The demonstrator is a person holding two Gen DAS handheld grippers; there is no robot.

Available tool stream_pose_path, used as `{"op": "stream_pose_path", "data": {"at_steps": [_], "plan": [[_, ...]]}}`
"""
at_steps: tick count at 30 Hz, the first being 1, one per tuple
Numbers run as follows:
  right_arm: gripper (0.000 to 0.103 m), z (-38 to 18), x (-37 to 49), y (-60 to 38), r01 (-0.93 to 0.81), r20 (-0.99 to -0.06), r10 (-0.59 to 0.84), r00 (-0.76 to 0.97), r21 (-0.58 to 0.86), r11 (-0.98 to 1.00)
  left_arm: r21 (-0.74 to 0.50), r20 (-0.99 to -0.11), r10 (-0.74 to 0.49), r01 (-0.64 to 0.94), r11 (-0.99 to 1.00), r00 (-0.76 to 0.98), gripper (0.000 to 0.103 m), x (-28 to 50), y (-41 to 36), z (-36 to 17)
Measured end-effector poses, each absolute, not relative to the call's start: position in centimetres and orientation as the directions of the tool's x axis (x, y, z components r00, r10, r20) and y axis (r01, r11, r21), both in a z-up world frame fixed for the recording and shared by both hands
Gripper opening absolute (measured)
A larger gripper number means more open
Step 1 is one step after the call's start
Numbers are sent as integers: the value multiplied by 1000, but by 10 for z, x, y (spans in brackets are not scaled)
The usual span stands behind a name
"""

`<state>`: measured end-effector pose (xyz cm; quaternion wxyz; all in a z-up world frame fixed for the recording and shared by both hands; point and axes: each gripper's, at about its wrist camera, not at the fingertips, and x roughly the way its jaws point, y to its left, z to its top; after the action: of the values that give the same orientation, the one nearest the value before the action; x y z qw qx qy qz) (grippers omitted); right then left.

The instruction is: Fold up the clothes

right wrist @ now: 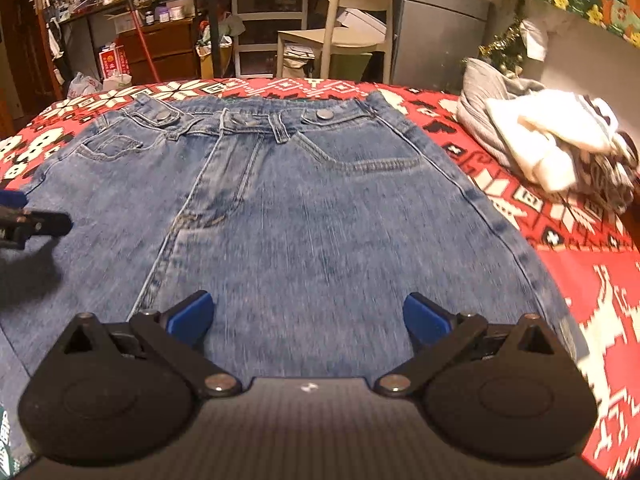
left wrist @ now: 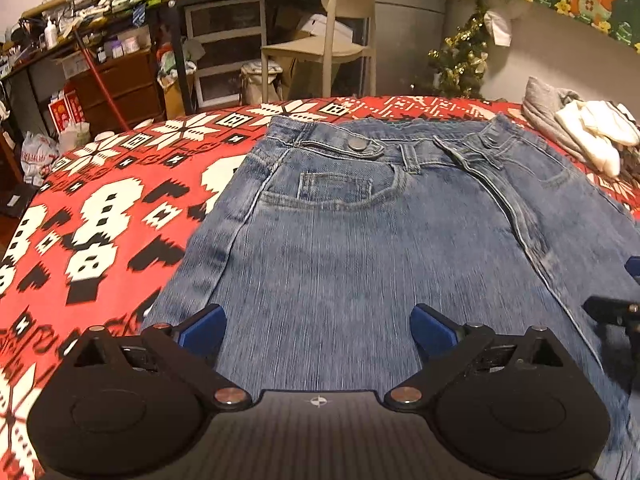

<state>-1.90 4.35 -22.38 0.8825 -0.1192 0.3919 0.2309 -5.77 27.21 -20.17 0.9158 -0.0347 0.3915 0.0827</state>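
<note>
Blue jeans (left wrist: pixel 360 248) lie flat on a red patterned blanket (left wrist: pixel 100 208), waistband at the far side. My left gripper (left wrist: pixel 318 330) hovers over the jeans' left half, open wide, blue pads apart, nothing between them. In the right wrist view the same jeans (right wrist: pixel 300 208) fill the middle. My right gripper (right wrist: pixel 306 320) stands open over their right half, also with nothing held. Each gripper shows at the edge of the other's view: the right gripper's finger (left wrist: pixel 616 308) in the left view, the left gripper's finger (right wrist: pixel 36 224) in the right view.
A pile of grey and white clothes (right wrist: pixel 552 144) sits on the blanket (right wrist: pixel 580 272) at the far right. Beyond the bed stand a beige chair (left wrist: pixel 332 40), drawers, a cluttered desk and a small Christmas tree (left wrist: pixel 460 60).
</note>
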Motion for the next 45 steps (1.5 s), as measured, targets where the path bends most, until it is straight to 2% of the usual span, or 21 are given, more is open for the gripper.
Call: {"op": "stream_pose_path", "data": {"at_steps": [4, 6, 10, 11, 13, 15, 16, 17, 18, 20, 21, 22, 23, 24, 28, 33, 39, 45], "plan": [[102, -223, -25, 39, -458, -759, 288, 584, -15, 889, 9, -713, 133, -180, 984, 689, 98, -69, 269, -199], [102, -223, -28, 38, -460, -753, 289, 591, -20, 888, 6, -703, 136, -185, 983, 699, 86, -74, 267, -195], [102, -223, -27, 33, -474, -748, 310, 587, -7, 881, -29, -665, 118, -184, 983, 737, 83, -81, 266, -182], [102, -222, -27, 34, -476, -748, 309, 587, -10, 880, -34, -655, 114, -180, 983, 747, 80, -80, 265, -179], [102, -221, -26, 33, -479, -748, 313, 585, -7, 878, -40, -641, 102, -166, 985, 761, 62, -77, 264, -172], [102, -216, -27, 26, -452, -721, 324, 613, 17, 892, -34, -642, 84, -138, 990, 762, 32, -67, 262, -169], [102, -212, -29, 22, -431, -695, 326, 641, 25, 902, -24, -647, 84, -130, 991, 758, 24, -62, 260, -168], [102, -207, -30, 17, -422, -670, 334, 663, 34, 906, -16, -650, 81, -120, 993, 756, 9, -56, 259, -168], [102, -203, -30, 13, -423, -654, 344, 674, 41, 905, -15, -650, 71, -107, 994, 757, 6, -50, 257, -168], [90, -198, -24, 9, -429, -637, 347, 689, 28, 903, -31, -655, 40, -79, 996, 755, 6, -39, 254, -170], [72, -197, -19, 10, -432, -638, 339, 691, 12, 902, -35, -662, 30, -71, 997, 749, 5, -32, 252, -173], [49, -197, -13, 12, -438, -651, 330, 683, -3, 899, -33, -668, 26, -64, 997, 743, 5, -26, 251, -175], [36, -198, -5, 14, -445, -665, 329, 671, -7, 895, -25, -675, 28, -61, 998, 737, 5, -22, 248, -179], [19, -199, 3, 15, -452, -676, 329, 659, -6, 892, -14, -683, 34, -60, 998, 730, 5, -18, 245, -182], [11, -201, 23, 24, -487, -684, 356, 637, 2, 873, -2, -701, 44, -64, 998, 712, 5, -13, 245, -191], [10, -214, 24, 23, -528, -712, 378, 592, 12, 849, 17, -705, 75, -88, 996, 705, 7, -32, 247, -191], [11, -213, -23, -2, -597, -719, 409, 562, -10, 802, 21, -716, 99, -120, 993, 691, 7, -66, 251, -190], [11, -205, -32, -34, -555, -719, 425, 549, 67, 829, 27, -718, 128, -156, 987, 685, 7, -93, 251, -190]]}}
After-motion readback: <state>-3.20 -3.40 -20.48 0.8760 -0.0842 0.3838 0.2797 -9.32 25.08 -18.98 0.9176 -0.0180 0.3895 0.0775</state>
